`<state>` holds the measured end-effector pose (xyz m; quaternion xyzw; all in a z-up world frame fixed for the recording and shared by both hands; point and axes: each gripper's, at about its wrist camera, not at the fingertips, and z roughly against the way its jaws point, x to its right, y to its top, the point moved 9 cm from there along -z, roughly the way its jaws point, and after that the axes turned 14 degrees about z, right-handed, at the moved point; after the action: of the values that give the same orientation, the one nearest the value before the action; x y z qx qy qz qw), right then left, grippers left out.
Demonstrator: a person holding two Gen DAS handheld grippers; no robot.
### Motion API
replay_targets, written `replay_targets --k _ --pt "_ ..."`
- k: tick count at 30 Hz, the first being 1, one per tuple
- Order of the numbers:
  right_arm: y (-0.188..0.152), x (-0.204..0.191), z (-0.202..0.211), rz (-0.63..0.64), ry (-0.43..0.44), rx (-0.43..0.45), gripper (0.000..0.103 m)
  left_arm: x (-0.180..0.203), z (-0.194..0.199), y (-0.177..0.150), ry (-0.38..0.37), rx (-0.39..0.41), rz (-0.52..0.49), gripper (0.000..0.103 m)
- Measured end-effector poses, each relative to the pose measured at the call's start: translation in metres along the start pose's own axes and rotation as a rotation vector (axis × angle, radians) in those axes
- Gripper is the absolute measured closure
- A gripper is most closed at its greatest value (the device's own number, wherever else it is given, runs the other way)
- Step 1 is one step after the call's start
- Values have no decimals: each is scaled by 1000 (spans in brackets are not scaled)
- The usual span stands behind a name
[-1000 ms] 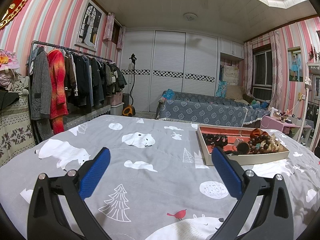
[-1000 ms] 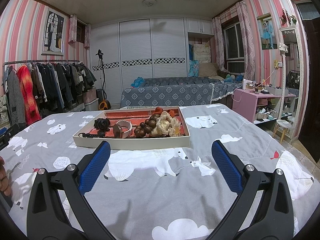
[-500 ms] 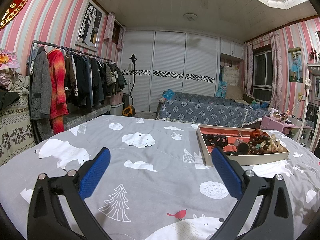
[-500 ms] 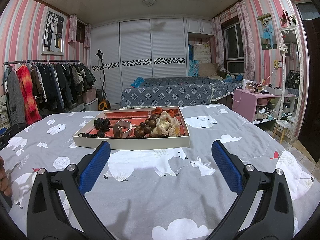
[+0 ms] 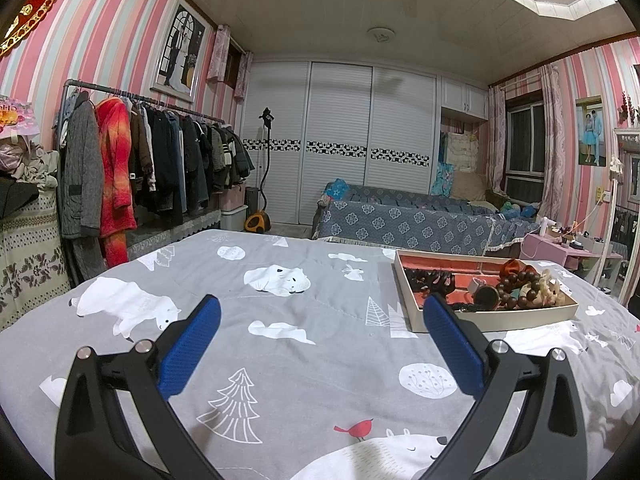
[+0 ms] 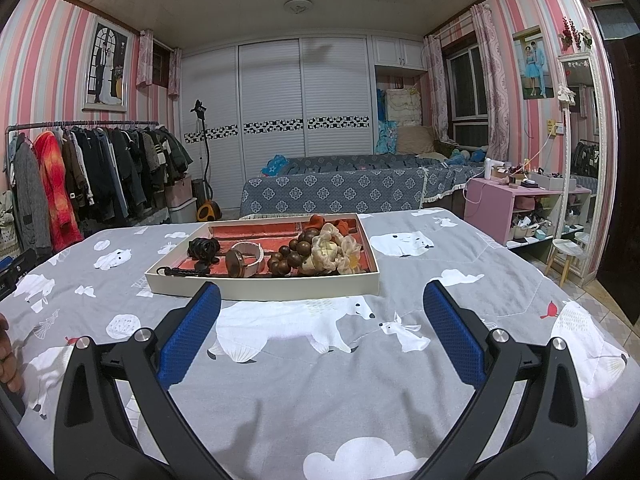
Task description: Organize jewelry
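Observation:
A white tray with a red lining sits on the grey bed cover. It holds a brown bead bracelet, a cream scrunchie, a white bangle, a round bronze piece and black hair ties. My right gripper is open and empty, just short of the tray's near wall. My left gripper is open and empty, with the tray off to its right.
The grey bed cover with white bears spreads under both grippers. A clothes rack stands at the left. A blue patterned sofa is behind, a pink side table at the right. A hand shows at the left edge.

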<state>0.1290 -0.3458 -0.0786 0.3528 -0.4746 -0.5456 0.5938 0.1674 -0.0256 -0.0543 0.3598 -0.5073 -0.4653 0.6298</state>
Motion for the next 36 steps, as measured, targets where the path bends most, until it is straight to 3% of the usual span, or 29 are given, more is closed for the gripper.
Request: replay_targets --k 36 --pt "0 3 1 -2 -2 0 5 0 0 0 0 1 0 4"
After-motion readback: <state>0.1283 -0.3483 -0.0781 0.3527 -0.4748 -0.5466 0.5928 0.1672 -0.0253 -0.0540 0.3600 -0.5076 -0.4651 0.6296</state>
